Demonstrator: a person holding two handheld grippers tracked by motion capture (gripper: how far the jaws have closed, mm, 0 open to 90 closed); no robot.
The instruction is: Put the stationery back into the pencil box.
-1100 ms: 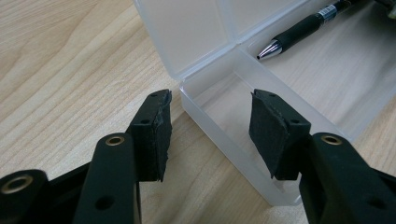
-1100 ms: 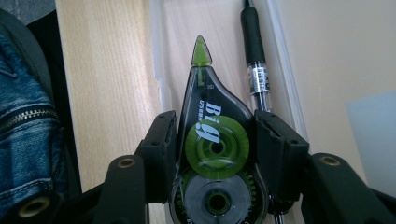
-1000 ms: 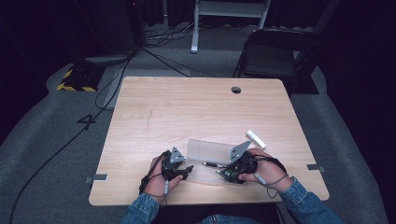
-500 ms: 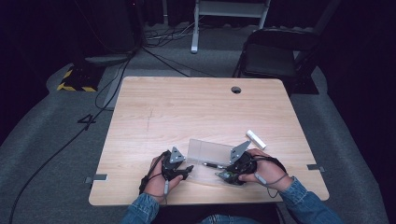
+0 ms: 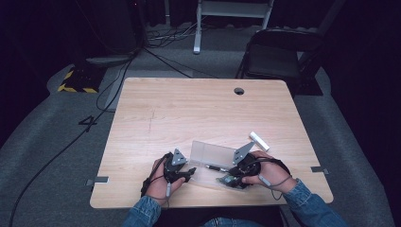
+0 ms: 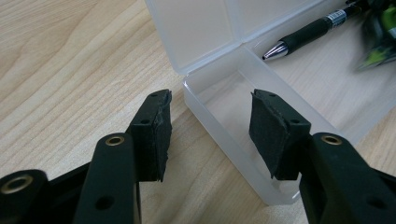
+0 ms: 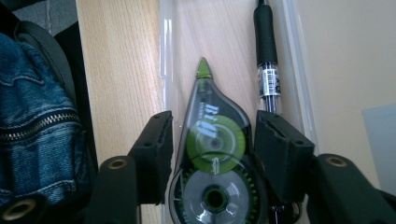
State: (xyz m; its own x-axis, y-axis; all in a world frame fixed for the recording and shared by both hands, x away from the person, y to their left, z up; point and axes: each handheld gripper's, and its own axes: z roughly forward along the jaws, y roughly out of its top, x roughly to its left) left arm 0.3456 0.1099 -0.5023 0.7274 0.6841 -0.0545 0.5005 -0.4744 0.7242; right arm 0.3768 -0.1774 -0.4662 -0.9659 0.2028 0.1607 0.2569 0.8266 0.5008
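Observation:
A clear plastic box [image 5: 210, 152] lies open near the table's front edge, lid folded back. My left gripper [image 5: 189, 172] straddles the box's end wall [image 6: 224, 140], one pad outside and one inside, and neither presses on it. A black pen [image 7: 266, 46] lies in the box. Beside the pen, a green and grey correction tape [image 7: 215, 140] rests on the box floor. The jaws of my right gripper [image 7: 215, 121] flank the tape and have just been opening; a thin gap shows at the left pad [image 7: 161, 149]. In the left gripper view the pen [image 6: 308, 32] points toward the hinge.
A small white stick-shaped item [image 5: 258, 141] lies on the table [image 5: 189, 109] right of the box. A round cable hole [image 5: 239, 91] sits near the far edge. A black chair [image 5: 274, 56] stands beyond the table. Cables cross the floor at left.

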